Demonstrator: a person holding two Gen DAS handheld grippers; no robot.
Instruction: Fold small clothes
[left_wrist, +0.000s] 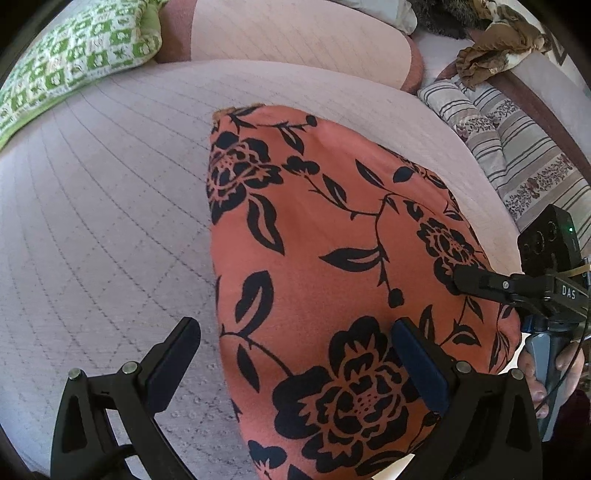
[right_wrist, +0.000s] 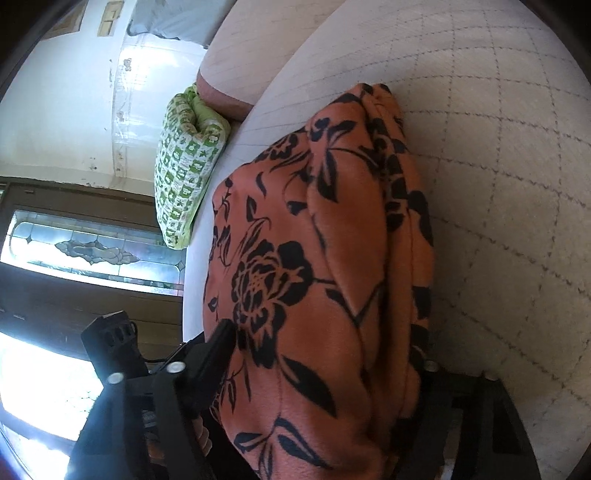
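An orange garment with a black flower print (left_wrist: 332, 251) lies folded on the pale quilted bed (left_wrist: 103, 221). My left gripper (left_wrist: 295, 343) is open just above it, its right finger (left_wrist: 417, 365) over the cloth and its left finger (left_wrist: 173, 354) over the bedspread. My right gripper (left_wrist: 476, 282) reaches in from the right and pinches the garment's right edge. In the right wrist view the garment (right_wrist: 325, 266) fills the space between the fingers (right_wrist: 218, 347) of my right gripper (right_wrist: 325, 354), which close on its bunched folds.
A green and white checked pillow (left_wrist: 74, 62) lies at the bed's far left, also in the right wrist view (right_wrist: 184, 170). A pink bolster (left_wrist: 295, 40) lies behind. Striped bedding (left_wrist: 524, 158) and a brown crumpled cloth (left_wrist: 495, 51) sit at the right. A glass-panelled door (right_wrist: 85, 251) stands beyond the bed.
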